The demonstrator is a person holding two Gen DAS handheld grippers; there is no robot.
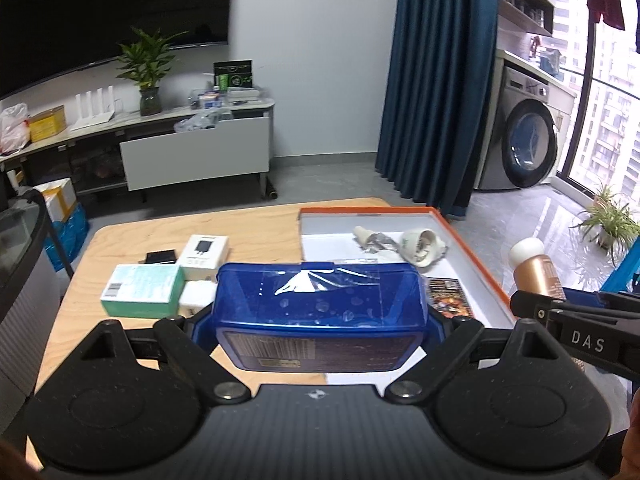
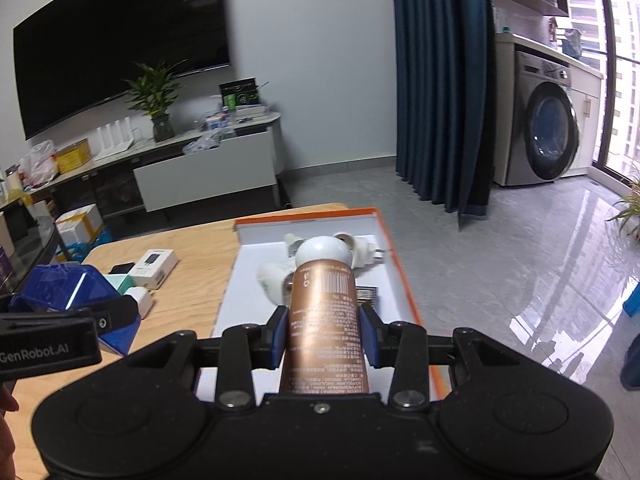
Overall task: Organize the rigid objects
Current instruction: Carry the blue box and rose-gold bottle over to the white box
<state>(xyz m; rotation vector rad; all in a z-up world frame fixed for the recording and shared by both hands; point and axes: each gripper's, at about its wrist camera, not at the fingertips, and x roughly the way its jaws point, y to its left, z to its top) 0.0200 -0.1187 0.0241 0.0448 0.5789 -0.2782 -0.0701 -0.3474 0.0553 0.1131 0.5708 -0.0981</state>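
- Blue box (image 1: 320, 312) clamped in left claw (image 1: 320, 332), above bench (image 1: 260, 232).
- Bronze bottle (image 2: 322, 320) clamped in right claw (image 2: 324, 340), above orange-rimmed tray (image 2: 404, 280) holding white sockets (image 1: 422, 248).

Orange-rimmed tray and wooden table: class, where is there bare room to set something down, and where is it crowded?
Bare wood lies between the small boxes and the orange-rimmed tray, and along the wooden table at its far edge. Inside the tray, its near left floor is bare. Crowded: the tray's far end with the white sockets, and the table's left, where the boxes cluster.
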